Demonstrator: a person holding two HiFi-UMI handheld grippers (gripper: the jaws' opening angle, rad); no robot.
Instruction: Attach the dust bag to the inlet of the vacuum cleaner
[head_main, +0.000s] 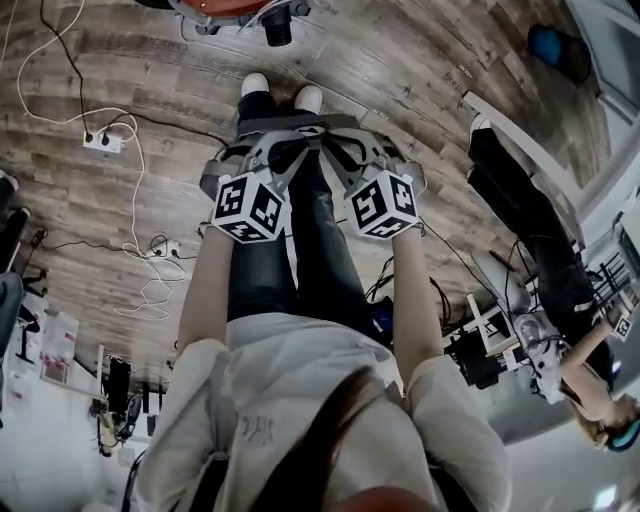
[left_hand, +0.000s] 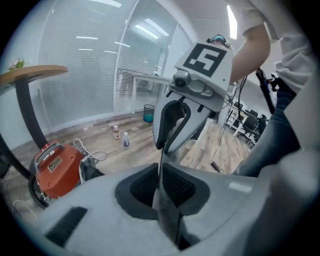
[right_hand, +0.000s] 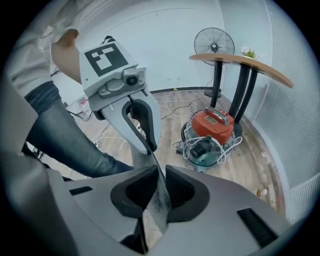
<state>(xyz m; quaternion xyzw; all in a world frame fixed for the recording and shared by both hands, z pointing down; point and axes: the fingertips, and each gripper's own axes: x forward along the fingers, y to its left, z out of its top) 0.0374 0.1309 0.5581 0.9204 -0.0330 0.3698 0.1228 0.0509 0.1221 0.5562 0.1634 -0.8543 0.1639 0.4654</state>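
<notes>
Closest to the lens, the left gripper (left_hand: 160, 187) has its jaws pressed together on a thin grey sheet, the dust bag (left_hand: 168, 216), which stands edge-on between the pads. Facing it, the right gripper (right_hand: 159, 186) pinches the same bag from the other side, so the sheet runs upright between the two. From the head view, both grippers are side by side above the person's legs (head_main: 300, 260). An orange vacuum cleaner (right_hand: 212, 131) sits on the wooden floor (right_hand: 255, 160) beside the dark supports of a table (right_hand: 240, 61), well apart from the bag, with a pale cable (right_hand: 192, 150) coiled at its front.
</notes>
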